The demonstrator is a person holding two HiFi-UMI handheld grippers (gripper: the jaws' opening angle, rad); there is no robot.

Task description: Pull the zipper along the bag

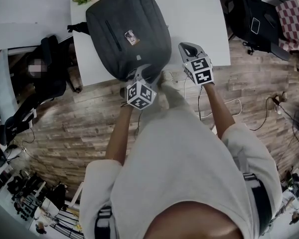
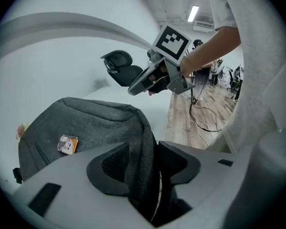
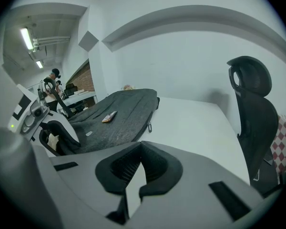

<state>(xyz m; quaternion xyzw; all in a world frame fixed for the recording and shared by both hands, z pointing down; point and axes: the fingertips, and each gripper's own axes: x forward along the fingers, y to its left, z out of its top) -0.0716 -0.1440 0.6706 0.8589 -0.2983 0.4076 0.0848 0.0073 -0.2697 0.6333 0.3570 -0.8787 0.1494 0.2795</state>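
Head view first: the grey bag (image 1: 127, 31) lies on the white bench (image 1: 199, 14) in the upper middle of the frame, its near end hanging at the bench's front edge. The left gripper (image 1: 142, 73) is right there at that near end, just below the bag's centre. In the left gripper view the jaws stand apart, released, with a fold of the bag's dark fabric (image 2: 140, 147) running down between them. The pads sit on either side of it rather than squeezing it.

Over to the right gripper (image 1: 188, 48) — it sits right of the bag, above bare bench, clear of the fabric. Its own view shows the jaws clenched, tips together, nothing between them, only white bench beyond. From there the bag (image 3: 119, 111) stretches across the left middle of the frame, a small zip pull (image 3: 149, 126) dangling at its near side.

A little orange patch (image 1: 131, 37) sits on the bag's top face. A black chair (image 3: 252, 113) stands at the right of the right gripper view.
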